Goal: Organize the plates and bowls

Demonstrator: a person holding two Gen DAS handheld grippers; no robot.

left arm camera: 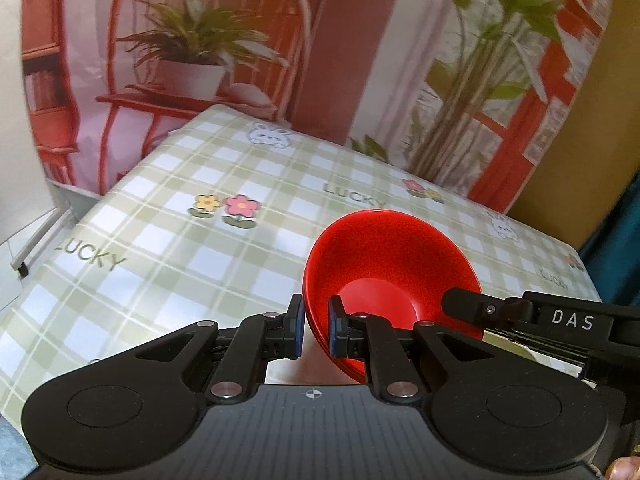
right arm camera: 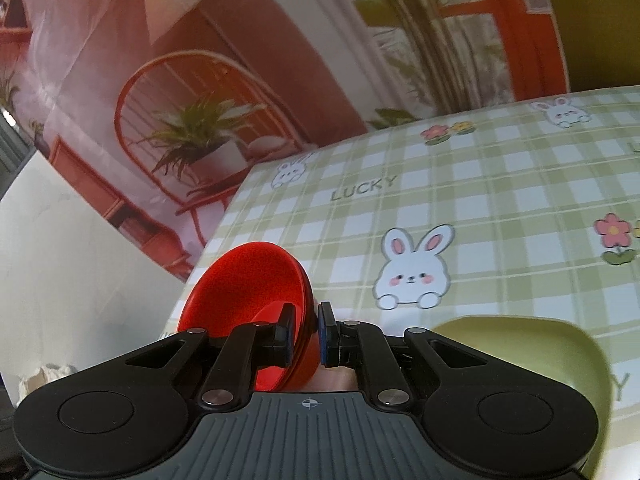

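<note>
A red bowl is held tilted above the checked tablecloth. My left gripper is shut on its near-left rim, one pad inside and one outside. My right gripper is shut on the rim of the same red bowl from the other side; its black body shows at the right of the left wrist view. A pale green dish lies on the table below and to the right of my right gripper, partly hidden behind it.
The table carries a green and white checked cloth with rabbits, flowers and "LUCKY" print. A printed backdrop of red chairs and plants hangs behind its far edge. A white surface stands left of the table.
</note>
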